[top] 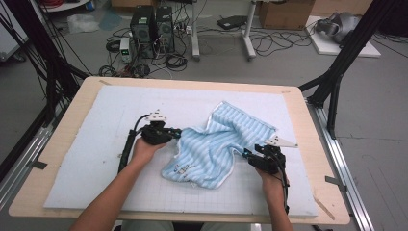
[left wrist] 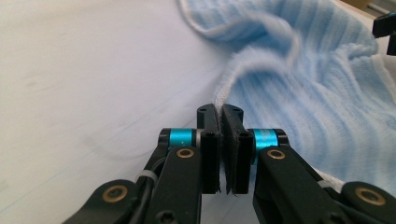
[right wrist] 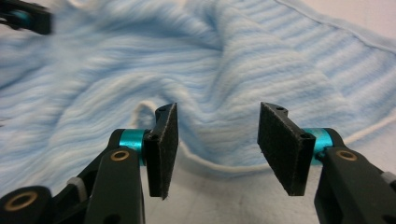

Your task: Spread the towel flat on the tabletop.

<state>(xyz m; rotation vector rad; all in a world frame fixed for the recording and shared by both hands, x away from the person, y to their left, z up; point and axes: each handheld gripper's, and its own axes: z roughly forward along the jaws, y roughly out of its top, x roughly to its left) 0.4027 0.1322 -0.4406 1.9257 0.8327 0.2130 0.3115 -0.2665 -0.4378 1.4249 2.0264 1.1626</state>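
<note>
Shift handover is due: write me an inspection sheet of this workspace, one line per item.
Surface: pale gridded mat on a wooden table.
Job's things: blue striped towel, crumpled, lying at the mat's middle.
Clutter: nothing seen on the mat besides the towel.
Grippers: left gripper shut on the towel's white edge; right gripper open, jaws apart in front of the towel's hem, not touching it.
Cables: a black cable trails from the left gripper along the forearm; loose cables lie on the floor.
Surroundings: computer towers, cardboard box, black frame struts.
</note>
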